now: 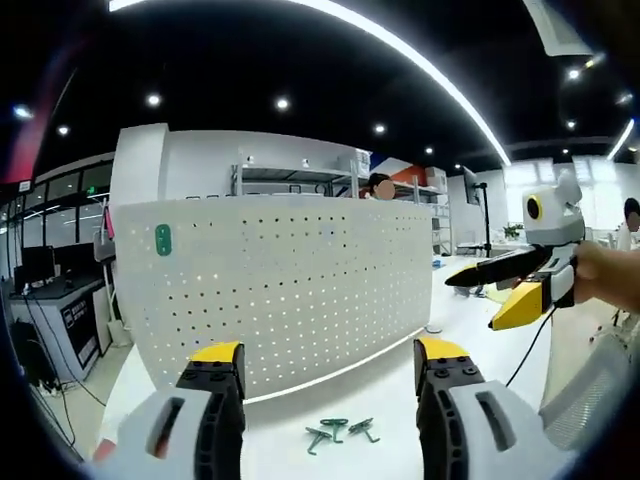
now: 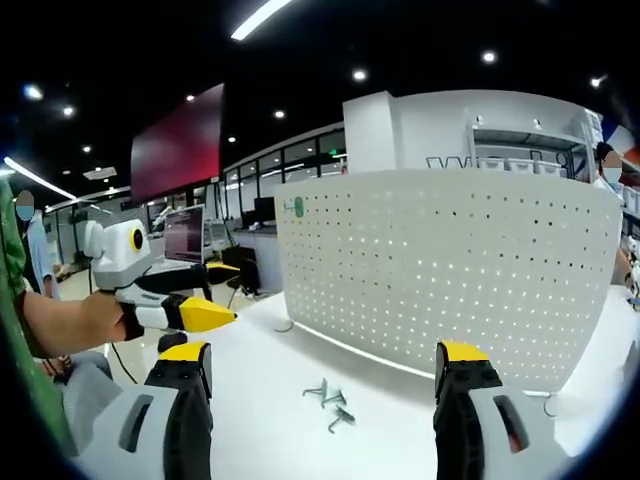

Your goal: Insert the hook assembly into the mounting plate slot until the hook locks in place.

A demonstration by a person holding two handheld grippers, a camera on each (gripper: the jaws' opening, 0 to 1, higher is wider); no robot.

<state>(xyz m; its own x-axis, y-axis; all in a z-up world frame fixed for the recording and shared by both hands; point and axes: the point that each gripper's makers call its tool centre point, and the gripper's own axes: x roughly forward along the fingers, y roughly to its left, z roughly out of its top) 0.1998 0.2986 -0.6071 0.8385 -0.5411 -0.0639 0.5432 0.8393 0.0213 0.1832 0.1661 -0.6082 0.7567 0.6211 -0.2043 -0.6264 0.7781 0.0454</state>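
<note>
The white perforated mounting plate (image 1: 290, 285) stands upright on the white table (image 1: 390, 385), curved by the lens. Three small grey-green hooks (image 1: 337, 432) lie on the table in front of it. My left gripper (image 1: 328, 352) hovers open above the hooks, holding nothing. In the right gripper view the plate (image 2: 450, 265) fills the middle and right, with the hooks (image 2: 330, 402) on the table below. My right gripper (image 2: 322, 352) is open and holds nothing. Each gripper also appears in the other's view, hand-held and open: the right one (image 1: 512, 290), the left one (image 2: 205, 295).
A green sticker (image 1: 163, 238) marks the plate's upper left corner. A person's hand (image 1: 605, 275) and a green sleeve (image 2: 15, 300) show at the view edges. Desks with monitors (image 2: 185, 235) and shelving (image 1: 300, 178) stand behind the plate. A cable (image 1: 525, 350) hangs from the right gripper.
</note>
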